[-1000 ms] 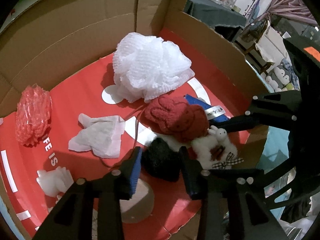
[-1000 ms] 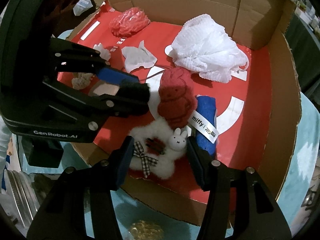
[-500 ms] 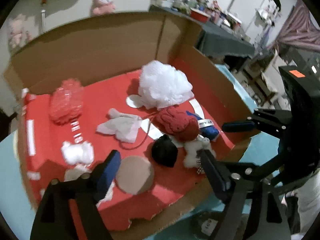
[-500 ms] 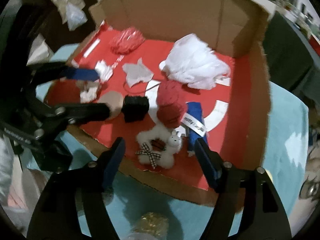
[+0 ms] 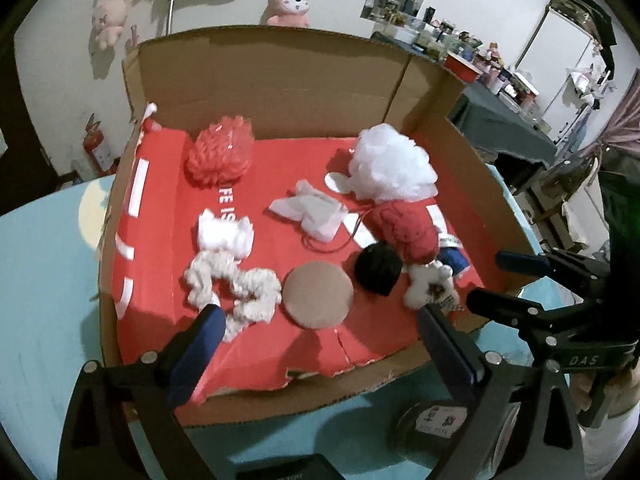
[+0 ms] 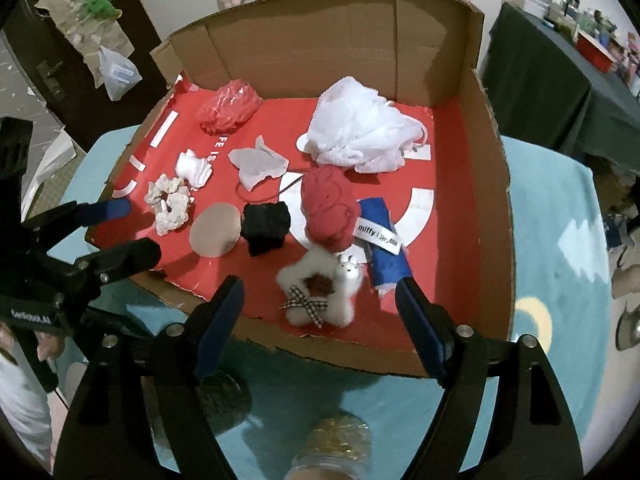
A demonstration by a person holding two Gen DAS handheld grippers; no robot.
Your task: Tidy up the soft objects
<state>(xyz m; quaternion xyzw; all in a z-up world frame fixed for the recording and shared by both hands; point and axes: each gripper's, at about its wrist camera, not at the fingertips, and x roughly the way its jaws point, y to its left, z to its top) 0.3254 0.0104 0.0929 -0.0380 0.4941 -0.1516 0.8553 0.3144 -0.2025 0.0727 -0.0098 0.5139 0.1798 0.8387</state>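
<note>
I hold my left hand-held gripper (image 5: 320, 328) and right hand-held gripper (image 6: 320, 300) released at the cardboard box's (image 6: 340, 36) near edge; the black pom-pom (image 6: 265, 222) lies inside.

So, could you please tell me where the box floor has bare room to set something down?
Bare red floor lies right of the blue roll up to the box wall, and along the near edge before the tan disc. The middle, around the red knit toy, is crowded.
</note>
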